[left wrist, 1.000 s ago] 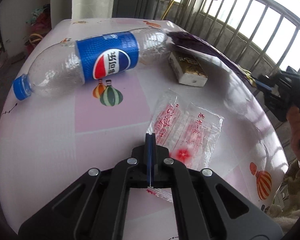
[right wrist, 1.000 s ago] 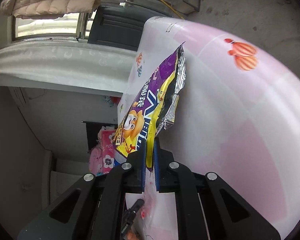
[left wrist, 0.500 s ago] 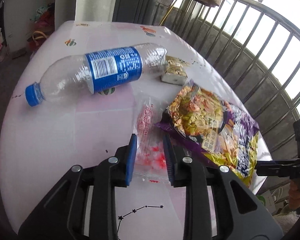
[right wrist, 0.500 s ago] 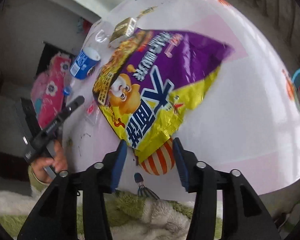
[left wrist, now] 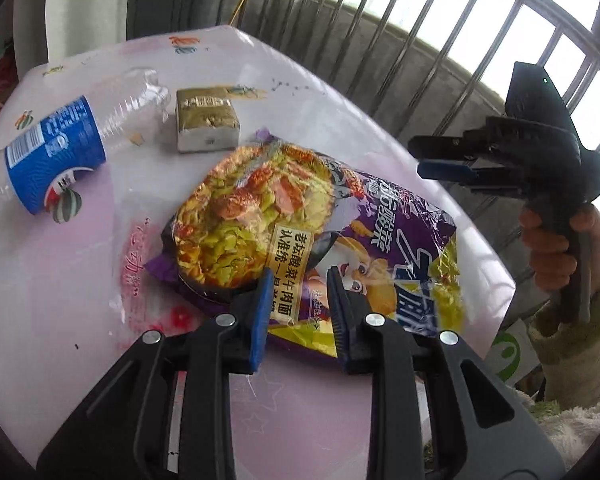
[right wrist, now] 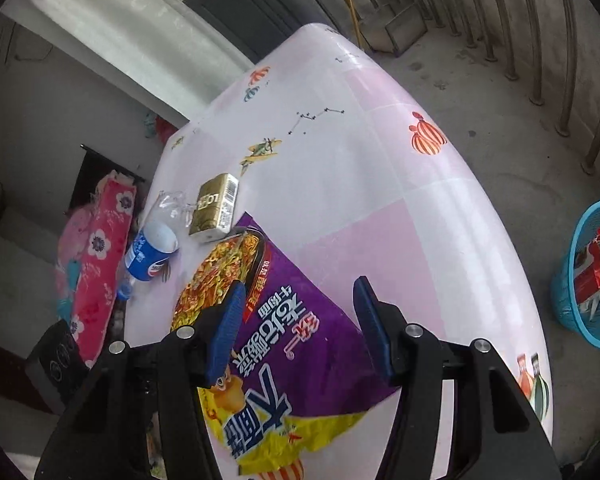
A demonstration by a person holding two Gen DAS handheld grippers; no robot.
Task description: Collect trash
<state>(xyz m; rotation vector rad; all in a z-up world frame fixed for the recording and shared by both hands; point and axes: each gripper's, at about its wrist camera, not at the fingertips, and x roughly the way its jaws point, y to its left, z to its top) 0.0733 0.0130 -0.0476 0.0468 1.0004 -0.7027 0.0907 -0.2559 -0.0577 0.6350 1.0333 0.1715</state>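
While both tools stand released over the pink-and-white patterned tablecloth [right wrist: 380, 128], the step in hand appears to be choosing the next piece of litter; nothing is held.

Far left: clear plastic cola bottle with blue label [left wrist: 56, 152], lying on its side, seemingly empty.
Just right of its base: small gold-and-white paper packet [left wrist: 206, 124], flat on the cloth, near the bottle, contact uncertain.
Near left: clear film sachet with red print [left wrist: 140, 264], partly under the noodle bag.
Centre: purple-and-yellow foil instant-noodle bag [left wrist: 308, 232], flat, crumpled, apparently empty.
Left gripper [left wrist: 298, 304]: jaws apart, just above the bag's near edge, not seen gripping it.
Right gripper [right wrist: 300, 324]: jaws wide apart, poised above the bag's purple face.
Far right, on the floor beside the table: turquoise plastic mesh basket [right wrist: 572, 280], holding red-and-white wrappers.

Next move, by judgement: close on a thin bag edge, lift, carry rightward to the basket.
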